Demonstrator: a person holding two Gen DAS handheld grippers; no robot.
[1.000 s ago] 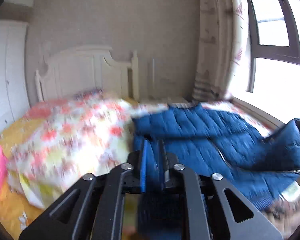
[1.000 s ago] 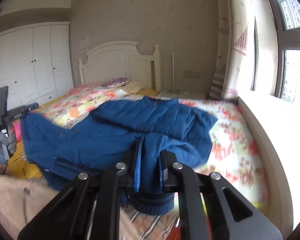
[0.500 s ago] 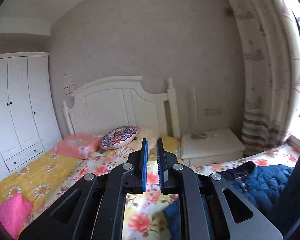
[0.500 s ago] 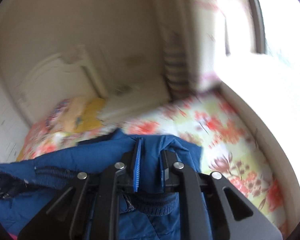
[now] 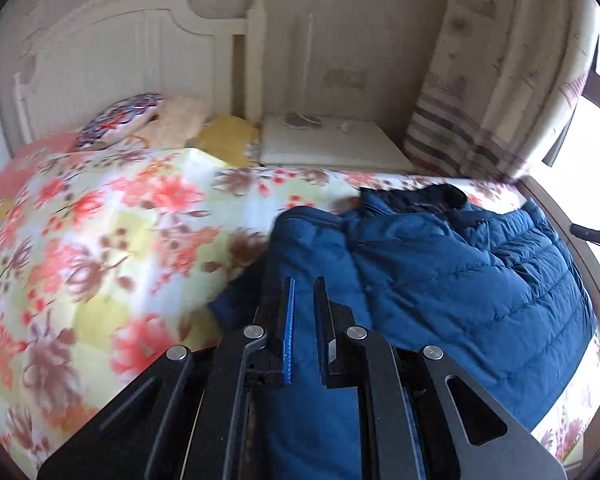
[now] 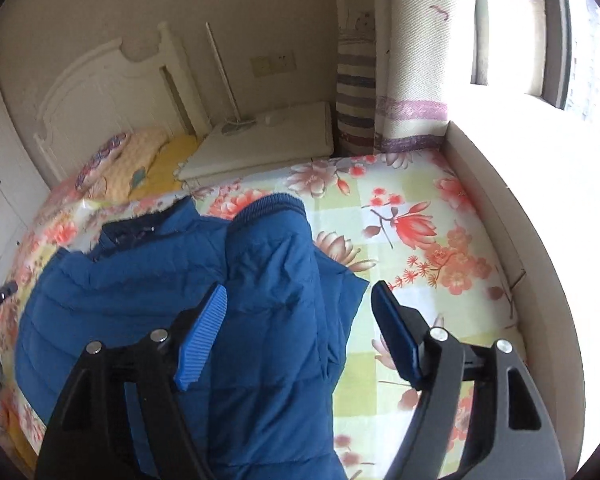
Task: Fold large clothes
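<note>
A large blue padded jacket [image 5: 460,280] lies bunched on the flowered quilt [image 5: 112,240] of a bed. My left gripper [image 5: 305,280] points down at the jacket's left part. It is shut, and blue cloth fills the narrow gap between its pads and runs on under it. In the right wrist view the jacket [image 6: 140,300] has a sleeve [image 6: 272,248] folded over its top. My right gripper [image 6: 300,290] hangs over that sleeve with its jaws opening wide. The sleeve sits between the pads [image 6: 204,336], but they do not press on it.
A white headboard [image 5: 120,52] and pillows [image 5: 120,120] close off the far end of the bed. A white nightstand [image 5: 328,144] stands beside it, with a curtain [image 5: 480,80] to its right. A low ledge [image 6: 512,240] under the window runs along the bed's right side.
The right jaws opened and let go of the jacket, which now rests on the quilt. The left view swung from the headboard down onto the jacket, with its jaws still shut.
</note>
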